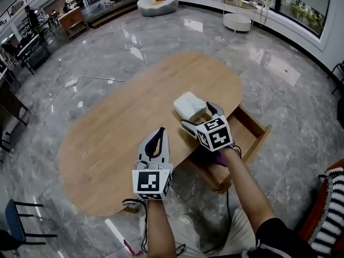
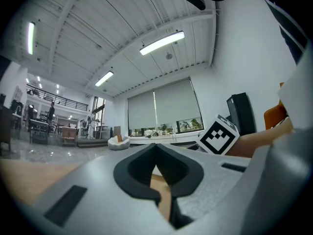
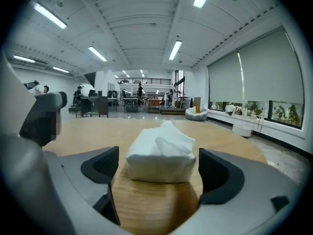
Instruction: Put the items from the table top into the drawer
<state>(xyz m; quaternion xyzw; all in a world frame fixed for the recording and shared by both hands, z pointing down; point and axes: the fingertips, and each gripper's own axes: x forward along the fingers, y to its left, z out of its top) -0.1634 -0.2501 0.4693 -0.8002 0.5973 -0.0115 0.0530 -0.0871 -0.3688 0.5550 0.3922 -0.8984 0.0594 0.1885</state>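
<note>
Bracketing the soft white tissue pack (image 3: pixel 160 153) with my right tongs (image 3: pixel 157 176): released, not touching it. Left tongs (image 2: pixel 156 173) clenched, empty. Open wooden drawer (image 1: pixel 252 136) beside the right tongs; pack not yet stowed.

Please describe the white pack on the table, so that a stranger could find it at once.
Find the oval wooden table. Near its edge by the open drawer lies a tissue pack: the only white, soft thing on the wood.
</note>
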